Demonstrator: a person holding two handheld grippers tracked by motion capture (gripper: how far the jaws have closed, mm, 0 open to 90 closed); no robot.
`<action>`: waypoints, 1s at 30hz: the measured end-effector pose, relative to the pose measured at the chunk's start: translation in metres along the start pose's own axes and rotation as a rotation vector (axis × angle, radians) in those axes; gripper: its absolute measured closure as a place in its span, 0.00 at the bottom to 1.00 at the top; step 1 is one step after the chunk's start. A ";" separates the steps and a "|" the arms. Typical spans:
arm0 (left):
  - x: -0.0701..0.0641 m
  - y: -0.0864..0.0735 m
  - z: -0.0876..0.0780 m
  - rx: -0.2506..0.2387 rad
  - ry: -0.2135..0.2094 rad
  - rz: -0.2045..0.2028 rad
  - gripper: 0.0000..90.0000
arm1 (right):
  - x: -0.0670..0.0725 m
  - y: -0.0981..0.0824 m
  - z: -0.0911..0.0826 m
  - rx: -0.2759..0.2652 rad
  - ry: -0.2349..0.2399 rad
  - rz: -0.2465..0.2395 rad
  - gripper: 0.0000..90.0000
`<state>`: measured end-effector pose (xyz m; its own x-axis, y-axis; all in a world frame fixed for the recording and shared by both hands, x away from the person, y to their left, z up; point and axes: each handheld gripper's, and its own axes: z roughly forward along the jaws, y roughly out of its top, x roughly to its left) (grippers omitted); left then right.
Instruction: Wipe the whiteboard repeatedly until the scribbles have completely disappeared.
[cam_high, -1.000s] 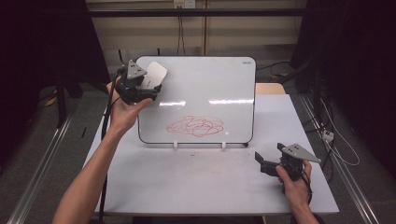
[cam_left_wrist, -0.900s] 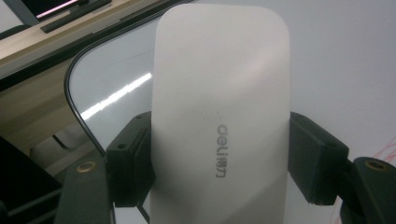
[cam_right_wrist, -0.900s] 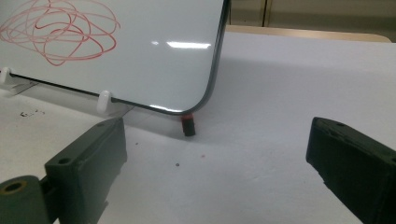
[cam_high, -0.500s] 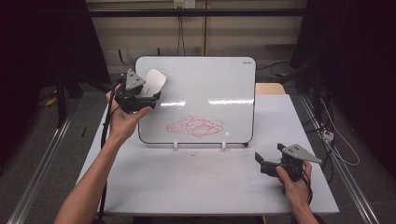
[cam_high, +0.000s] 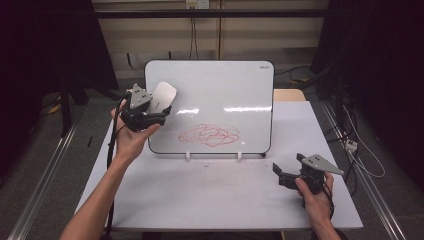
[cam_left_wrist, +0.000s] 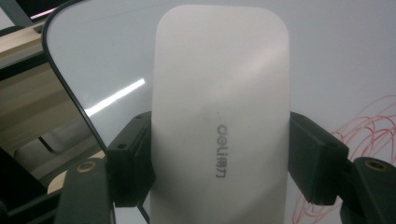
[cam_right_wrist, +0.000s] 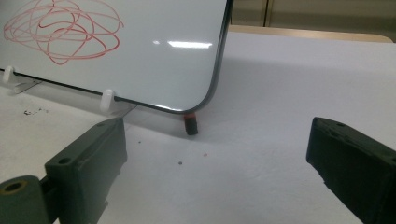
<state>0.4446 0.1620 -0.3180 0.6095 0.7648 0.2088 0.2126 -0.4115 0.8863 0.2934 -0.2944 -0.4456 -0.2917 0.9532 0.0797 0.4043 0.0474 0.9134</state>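
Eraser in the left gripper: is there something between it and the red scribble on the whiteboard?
Nothing visible. The eraser, clamped in the left gripper, faces bare whiteboard; the red scribble lies lower right.

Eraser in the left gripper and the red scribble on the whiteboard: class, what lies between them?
Bare whiteboard surface, as the high view shows. The eraser, clamped in the left gripper, sits upper left of the red scribble.

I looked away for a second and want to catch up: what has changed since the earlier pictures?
The left gripper, shut on the white eraser, has come down the whiteboard toward the red scribble, not yet touching it. The right gripper stays open, resting on the table. Nothing was released.
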 end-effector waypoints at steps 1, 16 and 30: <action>-0.001 -0.001 0.000 0.004 -0.004 0.001 0.34 | 0.000 0.000 0.001 -0.003 -0.002 0.001 0.06; -0.024 -0.022 0.009 0.065 -0.010 0.066 0.34 | -0.001 -0.001 0.001 0.002 -0.001 0.000 0.06; -0.041 -0.032 0.022 0.110 0.009 0.118 0.34 | -0.001 -0.001 0.000 0.004 0.002 -0.002 0.06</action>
<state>0.4298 0.1329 -0.3639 0.6282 0.7124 0.3128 0.2230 -0.5501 0.8048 0.2929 -0.2953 -0.4467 -0.2945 0.9524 0.0783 0.4067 0.0507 0.9122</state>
